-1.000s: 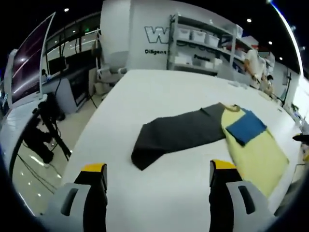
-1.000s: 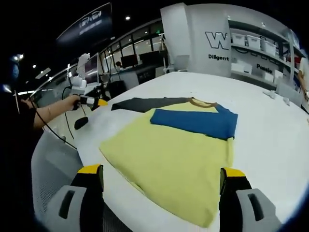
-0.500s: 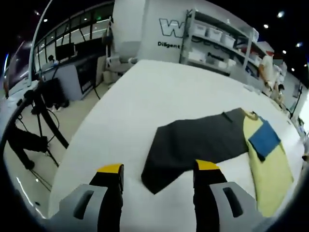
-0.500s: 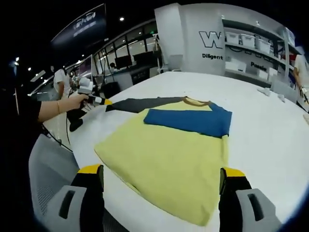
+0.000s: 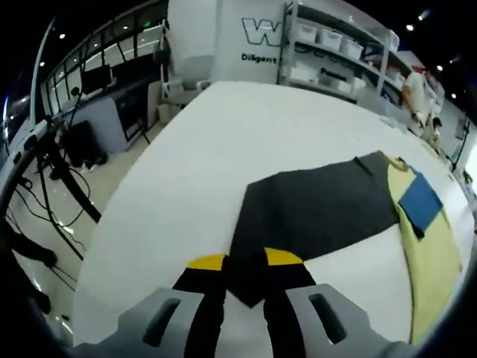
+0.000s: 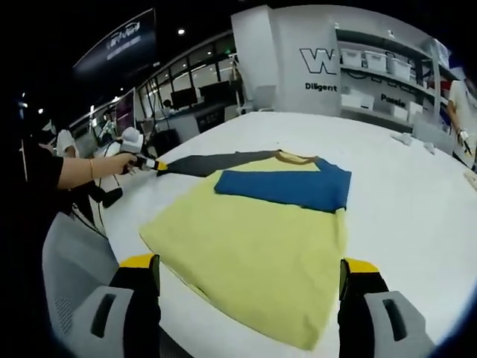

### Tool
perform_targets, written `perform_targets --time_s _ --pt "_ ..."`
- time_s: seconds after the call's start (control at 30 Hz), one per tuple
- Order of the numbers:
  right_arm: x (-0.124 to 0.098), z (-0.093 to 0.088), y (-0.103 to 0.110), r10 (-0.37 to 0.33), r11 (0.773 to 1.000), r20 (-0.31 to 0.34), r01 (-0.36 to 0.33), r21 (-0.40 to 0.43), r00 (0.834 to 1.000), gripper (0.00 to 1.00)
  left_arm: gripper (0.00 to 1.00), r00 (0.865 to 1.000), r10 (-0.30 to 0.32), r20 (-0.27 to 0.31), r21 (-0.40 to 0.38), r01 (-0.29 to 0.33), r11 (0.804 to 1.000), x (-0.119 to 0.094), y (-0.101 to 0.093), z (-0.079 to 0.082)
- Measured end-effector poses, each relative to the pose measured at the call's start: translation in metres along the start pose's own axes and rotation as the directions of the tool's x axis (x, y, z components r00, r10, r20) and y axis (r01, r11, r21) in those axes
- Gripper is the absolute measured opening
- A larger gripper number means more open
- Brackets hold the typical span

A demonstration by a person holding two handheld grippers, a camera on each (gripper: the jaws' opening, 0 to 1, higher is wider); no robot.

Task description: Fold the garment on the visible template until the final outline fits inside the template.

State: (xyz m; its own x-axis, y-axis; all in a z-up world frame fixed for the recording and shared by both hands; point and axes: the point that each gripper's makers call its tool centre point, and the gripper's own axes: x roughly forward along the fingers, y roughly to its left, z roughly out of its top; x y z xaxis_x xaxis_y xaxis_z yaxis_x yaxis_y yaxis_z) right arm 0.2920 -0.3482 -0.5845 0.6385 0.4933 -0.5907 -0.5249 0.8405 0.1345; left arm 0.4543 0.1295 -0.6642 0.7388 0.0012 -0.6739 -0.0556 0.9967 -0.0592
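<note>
The left gripper view sits low and close at the dark sleeve's [image 5: 313, 212] cuff, facing along it toward 2 o'clock. The right gripper view looks from farther back across the garment [image 6: 257, 239]; both share the sleeve.

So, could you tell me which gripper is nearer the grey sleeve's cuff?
Left. The left gripper is closed around the cuff; the right gripper hangs open by the shirt's yellow hem.

Matt cloth garment [image 6: 253, 246], smooth white table [image 6: 417, 201]
</note>
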Motion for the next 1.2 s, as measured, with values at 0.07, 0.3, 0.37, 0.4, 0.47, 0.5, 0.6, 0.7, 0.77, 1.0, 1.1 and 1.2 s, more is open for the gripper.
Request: perform_targets --time_s 0.07,0.3,0.37,0.4,0.47,0.5,0.6,0.7,0.77,1.0,1.1,1.2 --pt "0.0 -0.001 -0.001 -0.003 1.0 -0.005 0.003 0.0 1.0 0.99 0.14 1.0 0.003 -0.002 0.008 -0.003 1.0 0.001 -0.002 0.0" --pt "-0.003 -0.002 -0.004 -0.016 1.0 0.001 0.016 0.012 1.0 0.99 0.01 1.0 0.004 -0.019 0.016 -0.004 1.0 0.003 -0.001 0.0" --pt "-0.005 0.002 -0.003 -0.015 1.0 0.01 0.015 0.016 1.0 0.99 0.01 1.0 0.009 -0.023 0.038 -0.008 0.999 0.001 -0.003 0.004" --pt "-0.006 0.005 -0.002 -0.02 1.0 0.022 0.02 0.014 1.0 0.99 0.01 1.0 0.006 -0.014 0.062 -0.005 0.998 0.0 -0.005 0.007" --pt "-0.007 0.005 0.0 -0.013 1.0 0.025 0.012 0.015 1.0 0.99 0.01 1.0 0.001 0.001 0.081 -0.001 0.997 -0.003 -0.01 0.014" --pt "-0.006 0.004 0.001 -0.011 1.0 0.021 0.01 0.018 1.0 0.99 0.01 1.0 -0.003 0.006 0.087 0.002 0.996 -0.004 -0.011 0.017" --pt "-0.005 0.001 0.002 -0.011 1.0 0.009 0.01 0.015 1.0 0.99 0.01 1.0 -0.014 0.012 0.098 0.013 0.995 -0.005 -0.017 0.023" --pt "-0.003 0.001 0.002 -0.013 1.0 0.015 0.013 0.025 1.0 0.99 0.01 0.999 -0.023 0.025 0.099 0.021 0.995 -0.007 -0.021 0.03" --pt "-0.003 0.0 0.002 -0.012 1.0 0.01 0.012 0.026 1.0 0.99 0.01 0.998 -0.043 0.04 0.091 0.039 0.995 -0.009 -0.026 0.036" --pt "-0.001 -0.006 -0.009 -0.067 0.996 -0.008 0.067 0.053 0.998 0.99 0.01 0.994 -0.075 0.077 0.108 0.066 0.992 -0.016 -0.049 0.056" --pt "0.0 -0.01 -0.007 -0.068 0.997 -0.032 0.069 0.027 0.997 0.99 0.01 0.991 -0.093 0.099 0.142 0.079 0.987 -0.015 -0.06 0.067" --pt "0.0 -0.009 -0.004 -0.053 0.997 -0.022 0.054 0.049 0.998 0.99 0.01 0.986 -0.122 0.117 0.153 0.103 0.983 -0.018 -0.075 0.077"
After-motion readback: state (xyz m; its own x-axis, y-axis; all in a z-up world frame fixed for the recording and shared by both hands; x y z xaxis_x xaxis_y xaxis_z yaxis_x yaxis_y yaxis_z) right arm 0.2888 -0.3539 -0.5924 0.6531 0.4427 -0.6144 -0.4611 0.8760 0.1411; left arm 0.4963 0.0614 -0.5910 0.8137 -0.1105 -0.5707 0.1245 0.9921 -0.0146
